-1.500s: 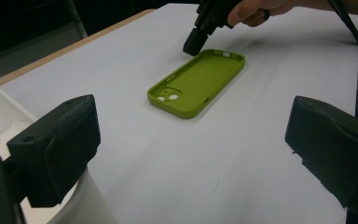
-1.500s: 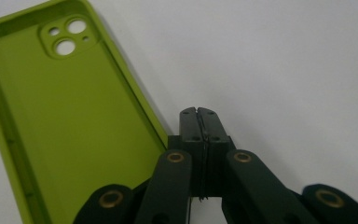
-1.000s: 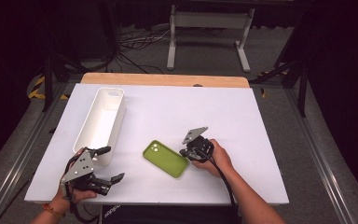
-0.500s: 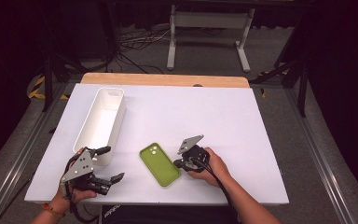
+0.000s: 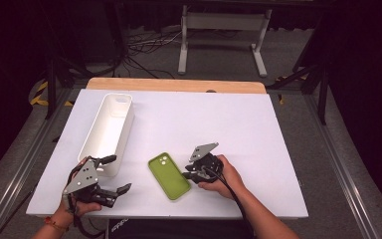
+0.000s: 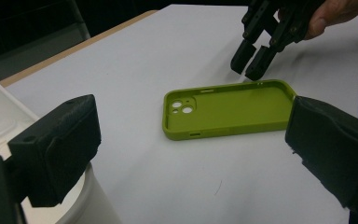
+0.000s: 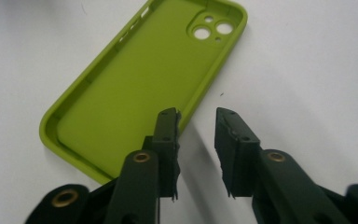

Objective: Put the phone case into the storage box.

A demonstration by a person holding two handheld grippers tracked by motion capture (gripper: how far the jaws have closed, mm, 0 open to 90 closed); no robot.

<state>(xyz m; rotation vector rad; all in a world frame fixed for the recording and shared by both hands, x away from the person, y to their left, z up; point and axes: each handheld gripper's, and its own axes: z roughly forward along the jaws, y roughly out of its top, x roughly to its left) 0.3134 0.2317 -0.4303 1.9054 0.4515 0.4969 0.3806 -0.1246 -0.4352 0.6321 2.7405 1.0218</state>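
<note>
Green case lies open side up near the front edge of the bench, camera holes toward the tray. Right gripper sits at its right long edge; its jaws have just been opening and now stand apart, one over the rim, nothing clamped. I think that jaw touches the rim, but it's hard to tell. Left gripper waits near the tray, jaws wide apart and empty. Risk: the rim is thin and soft, so a shallow pinch could slip off or shove the case.
</note>
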